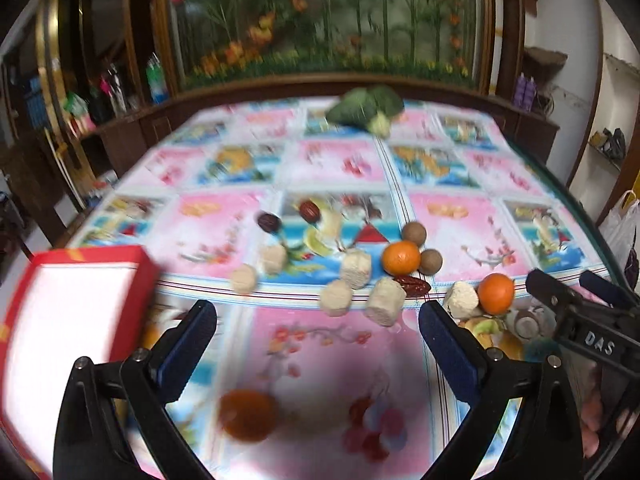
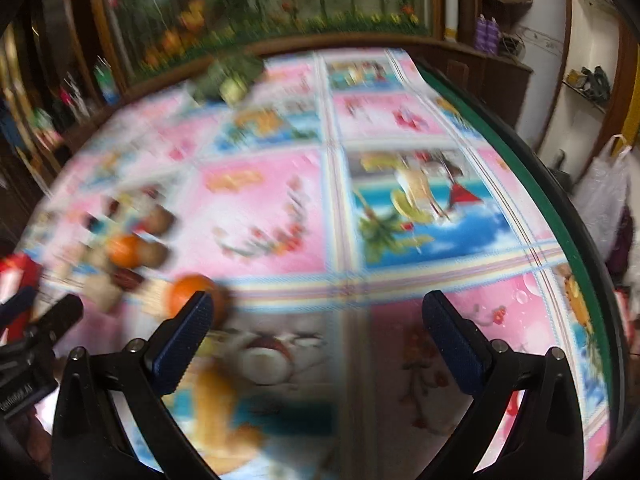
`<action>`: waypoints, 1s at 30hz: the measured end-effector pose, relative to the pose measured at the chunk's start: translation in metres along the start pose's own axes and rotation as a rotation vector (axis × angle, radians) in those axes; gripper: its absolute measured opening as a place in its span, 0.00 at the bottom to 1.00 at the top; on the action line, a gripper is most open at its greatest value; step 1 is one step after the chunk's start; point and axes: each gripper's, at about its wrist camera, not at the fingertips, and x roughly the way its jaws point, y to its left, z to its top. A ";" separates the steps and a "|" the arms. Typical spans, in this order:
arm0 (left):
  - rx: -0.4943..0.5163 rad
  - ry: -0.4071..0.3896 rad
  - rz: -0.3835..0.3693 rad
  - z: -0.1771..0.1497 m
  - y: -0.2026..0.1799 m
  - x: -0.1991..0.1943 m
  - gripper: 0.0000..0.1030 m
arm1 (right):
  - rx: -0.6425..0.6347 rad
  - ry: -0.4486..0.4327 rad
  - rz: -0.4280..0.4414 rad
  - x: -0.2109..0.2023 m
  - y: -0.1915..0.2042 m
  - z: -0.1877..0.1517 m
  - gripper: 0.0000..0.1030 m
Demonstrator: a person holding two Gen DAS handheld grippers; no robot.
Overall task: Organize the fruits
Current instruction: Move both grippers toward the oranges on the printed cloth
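Observation:
Fruits lie scattered mid-table in the left wrist view: an orange (image 1: 401,257), a second orange (image 1: 495,293), two brown round fruits (image 1: 414,233), red dates (image 1: 413,285), dark dates (image 1: 269,222) and several pale cylindrical pieces (image 1: 385,301). A red box (image 1: 76,320) with a white inside sits at the left. My left gripper (image 1: 318,324) is open and empty above the cloth, just short of the fruits. My right gripper (image 2: 318,320) is open and empty; an orange (image 2: 188,294) lies by its left finger. The right wrist view is blurred.
A broccoli head (image 1: 366,109) lies at the table's far side. The table's green-rimmed right edge (image 2: 532,184) curves nearby. A wooden cabinet with bottles (image 1: 156,80) stands behind, and a white plastic bag (image 2: 604,200) hangs at the right.

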 end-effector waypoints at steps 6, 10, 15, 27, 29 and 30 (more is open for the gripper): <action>0.001 -0.045 0.007 -0.001 0.009 -0.024 0.98 | -0.066 -0.129 0.054 -0.022 0.017 0.000 1.00; -0.005 -0.038 0.003 -0.005 0.014 -0.027 0.98 | -0.091 -0.127 0.061 -0.023 0.023 -0.001 1.00; -0.005 -0.027 -0.001 -0.008 0.017 -0.025 0.98 | -0.096 -0.128 0.069 -0.025 0.021 -0.003 1.00; -0.027 0.061 -0.059 -0.025 0.031 -0.009 0.98 | -0.172 -0.108 0.077 -0.024 0.035 -0.008 1.00; -0.038 0.071 -0.068 -0.031 0.039 -0.010 0.98 | -0.203 -0.102 0.079 -0.024 0.040 -0.010 1.00; -0.042 0.077 -0.071 -0.036 0.044 -0.011 0.98 | -0.213 -0.100 0.080 -0.023 0.042 -0.011 1.00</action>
